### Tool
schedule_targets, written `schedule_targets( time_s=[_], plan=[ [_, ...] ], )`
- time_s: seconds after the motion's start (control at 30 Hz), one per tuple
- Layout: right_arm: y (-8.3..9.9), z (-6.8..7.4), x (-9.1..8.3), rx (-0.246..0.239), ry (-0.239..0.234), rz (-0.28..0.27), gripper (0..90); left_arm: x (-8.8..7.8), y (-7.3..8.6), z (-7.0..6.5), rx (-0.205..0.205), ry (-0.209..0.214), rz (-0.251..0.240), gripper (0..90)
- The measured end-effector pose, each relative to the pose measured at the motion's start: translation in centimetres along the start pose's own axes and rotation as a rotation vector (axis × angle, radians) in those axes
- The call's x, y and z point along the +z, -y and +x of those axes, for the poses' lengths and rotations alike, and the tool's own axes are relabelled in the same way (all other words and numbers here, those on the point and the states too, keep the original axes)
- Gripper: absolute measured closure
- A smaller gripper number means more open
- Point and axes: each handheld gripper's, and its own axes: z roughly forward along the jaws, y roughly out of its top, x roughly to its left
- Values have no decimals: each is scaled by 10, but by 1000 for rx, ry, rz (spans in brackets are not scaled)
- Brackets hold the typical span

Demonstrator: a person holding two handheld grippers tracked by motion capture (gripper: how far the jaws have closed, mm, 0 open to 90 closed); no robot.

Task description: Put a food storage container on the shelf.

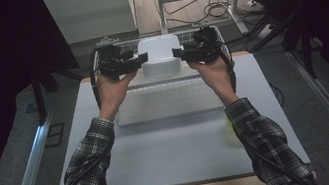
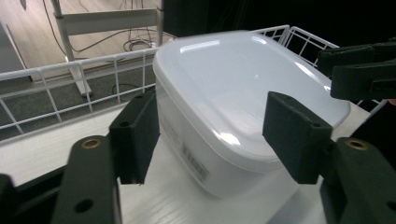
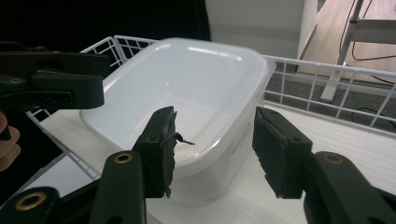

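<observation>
A white plastic container (image 1: 159, 51) with its lid on stands inside a white wire basket (image 1: 184, 33) at the far middle of the table. My left gripper (image 1: 144, 60) is at the container's left side and my right gripper (image 1: 177, 54) at its right side. In the left gripper view, the left gripper (image 2: 215, 140) is open, its jaws straddling a corner of the container (image 2: 243, 79) without pressing. In the right gripper view, the right gripper (image 3: 219, 151) is open too, with another corner of the container (image 3: 187, 88) between its jaws.
A flat white tray (image 1: 167, 106) lies on the pale table (image 1: 179, 161) just in front of the basket. A yellow-green object (image 1: 230, 132) sits by the right sleeve. The basket's wire rails (image 2: 70, 88) ring the container. Cables and a metal frame stand on the floor beyond.
</observation>
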Motion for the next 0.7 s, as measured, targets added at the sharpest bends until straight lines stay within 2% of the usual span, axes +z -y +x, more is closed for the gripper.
schedule_targets(
  time_s=[0.2, 0.27, 0.33, 0.37, 0.47, 0.53, 0.7],
  plan=[
    [0, -3, -2, -1, 3, -3, 441, -1, 1, 3, 9, -1, -17, 275],
    [0, -4, -5, 1, -8, -9, 420, -3, 2, 4, 1, 21, -24, 258],
    [3, -5, -10, 4, -40, -10, 384, -5, 4, 3, -3, 72, -10, 200],
    [3, -5, -10, 4, -40, -10, 384, -6, 5, 3, -7, 91, -2, 200],
    [5, -4, -15, -1, -64, -9, 351, -9, 8, -2, 28, 104, 26, 126],
    [8, -3, -18, -5, -76, -5, 325, -12, 11, -6, 41, 115, 21, 90],
    [14, -2, -22, -20, -90, -9, 282, -22, 18, -16, 68, 150, 18, 69]
  ],
)
